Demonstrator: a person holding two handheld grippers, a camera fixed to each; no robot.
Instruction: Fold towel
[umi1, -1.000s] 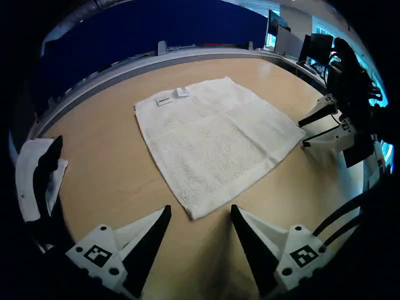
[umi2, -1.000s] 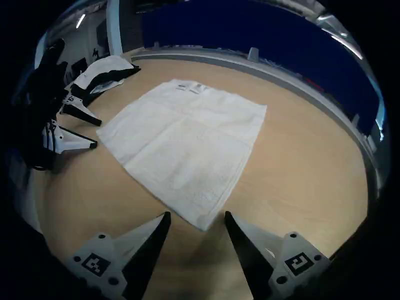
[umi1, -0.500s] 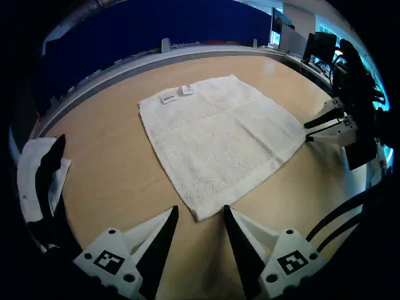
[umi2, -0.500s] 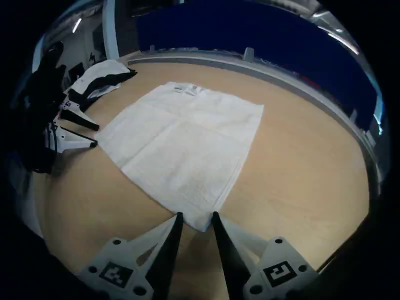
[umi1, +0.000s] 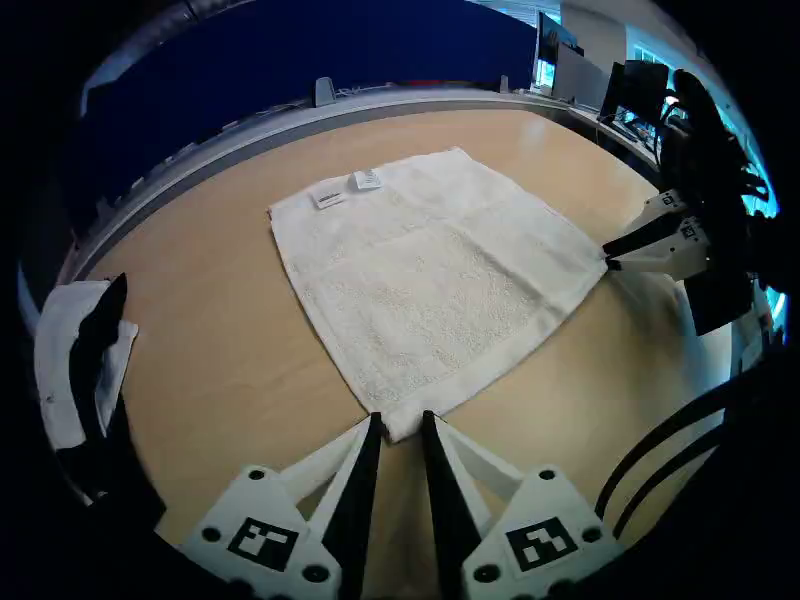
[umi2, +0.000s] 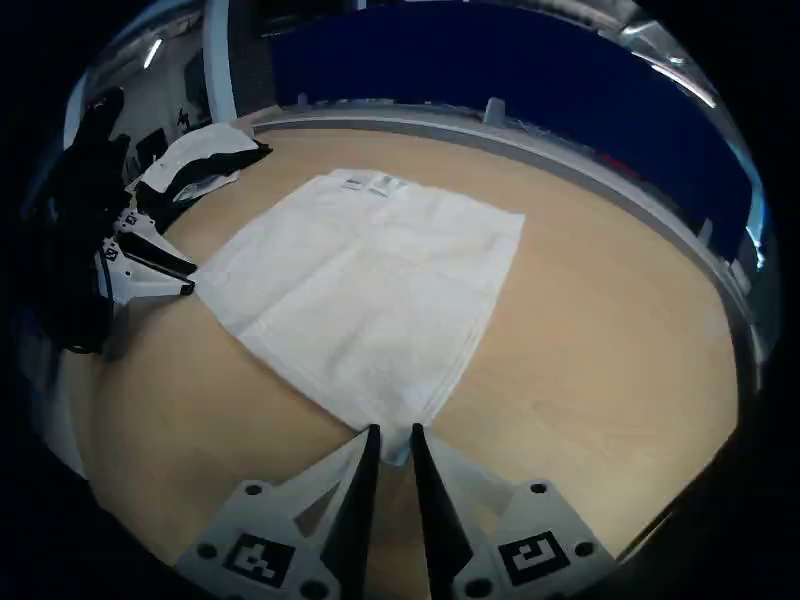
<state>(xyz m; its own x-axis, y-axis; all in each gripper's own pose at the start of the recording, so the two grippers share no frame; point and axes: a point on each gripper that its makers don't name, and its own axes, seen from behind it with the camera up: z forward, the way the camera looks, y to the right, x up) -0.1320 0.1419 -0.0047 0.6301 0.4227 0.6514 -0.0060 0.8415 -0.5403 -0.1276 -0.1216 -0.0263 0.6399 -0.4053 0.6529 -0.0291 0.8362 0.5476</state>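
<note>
I see left gripper (umi1: 398, 432) narrowed onto towel (umi1: 430, 270) corner; right gripper (umi2: 391, 442) pinches neighbouring corner likewise. Towel flat on table (umi1: 230, 330), unfolded. I judge whole fold left.

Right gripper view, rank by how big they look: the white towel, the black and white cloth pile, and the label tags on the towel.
1. white towel
2. black and white cloth pile, farther from the camera, so its true size is unsure
3. label tags, smallest by far
</note>
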